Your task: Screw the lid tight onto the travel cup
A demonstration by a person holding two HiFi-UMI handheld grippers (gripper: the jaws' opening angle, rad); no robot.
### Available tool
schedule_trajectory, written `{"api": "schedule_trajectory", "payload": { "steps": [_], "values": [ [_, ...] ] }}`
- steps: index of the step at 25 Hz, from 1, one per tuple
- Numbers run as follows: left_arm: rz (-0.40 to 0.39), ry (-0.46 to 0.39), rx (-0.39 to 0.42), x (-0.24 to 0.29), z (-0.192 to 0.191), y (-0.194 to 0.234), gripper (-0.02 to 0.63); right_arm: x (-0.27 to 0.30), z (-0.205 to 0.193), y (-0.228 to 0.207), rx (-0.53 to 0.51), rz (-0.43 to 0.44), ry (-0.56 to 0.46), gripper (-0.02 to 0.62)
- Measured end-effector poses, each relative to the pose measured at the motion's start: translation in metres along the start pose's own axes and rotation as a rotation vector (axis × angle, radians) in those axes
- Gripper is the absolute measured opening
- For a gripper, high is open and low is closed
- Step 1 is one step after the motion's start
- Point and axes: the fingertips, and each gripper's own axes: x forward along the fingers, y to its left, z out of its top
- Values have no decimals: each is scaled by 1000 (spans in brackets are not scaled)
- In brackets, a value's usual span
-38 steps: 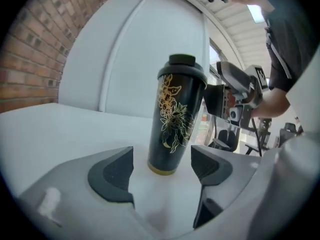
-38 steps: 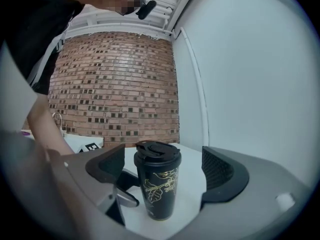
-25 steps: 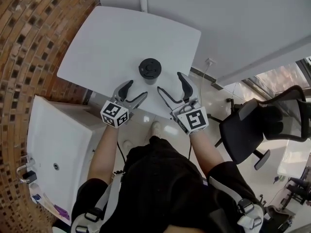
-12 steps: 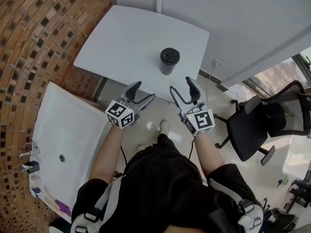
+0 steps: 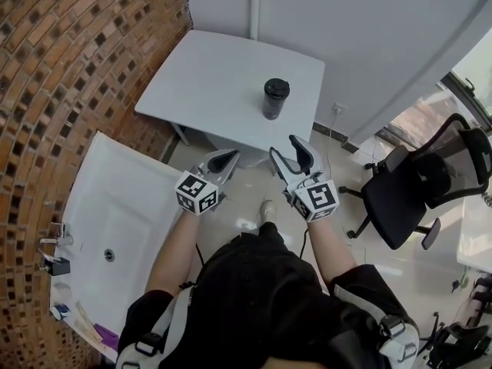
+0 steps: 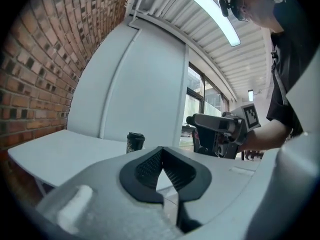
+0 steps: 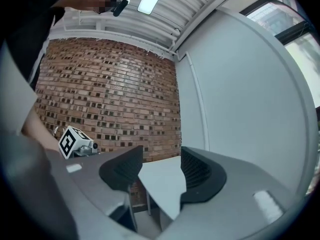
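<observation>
At my far left a brick wall (image 5: 69,68) runs along the room, and a white unit (image 5: 108,198) stands against it, so that side is shut in. My left gripper (image 5: 224,158) hangs over the floor (image 5: 246,206) just short of the counter's near edge, its jaws pressed together on nothing; its own view shows the pads (image 6: 150,168) meeting tip to tip. Ahead lies one white counter (image 5: 207,83), bare over its whole left and middle, with its left corner near the bricks and its far side against a pale wall (image 5: 346,29). One cup (image 5: 275,98) stands upright on it with its dark lid on, toward the right side and nearer the front edge than the back, well apart from both grippers. My right gripper (image 5: 292,154) is also off the counter, over open floor below its near right corner; its jaws stand apart and are closing, with nothing between them but a far view of the counter's corner. Two grippers in all, side by side with a gap between them. To the right a black chair (image 5: 415,187) stands clear of the counter, with bare floor between.
</observation>
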Motion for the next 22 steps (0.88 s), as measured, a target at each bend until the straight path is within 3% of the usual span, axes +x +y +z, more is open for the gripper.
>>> {"api": "schedule_trajectory", "payload": {
  "steps": [4,7,17,20,22],
  "values": [
    [4,-22,41,-28,3,-16,3,-15,-2,23,6,-26,2,187],
    [-6,-16,59,-44,-1,-32,3,-33,-3,41,-5,-36,16,0],
    [-3,-47,25,-41,14,-69,3,-83,12,29,-39,-63,25,0],
    [3,-138,-47,-24,37,-82,3,-99,25,18,-66,-59,8,0],
    [8,-171,-43,-15,46,-93,3,-106,27,11,-68,-64,6,0]
  ]
}}
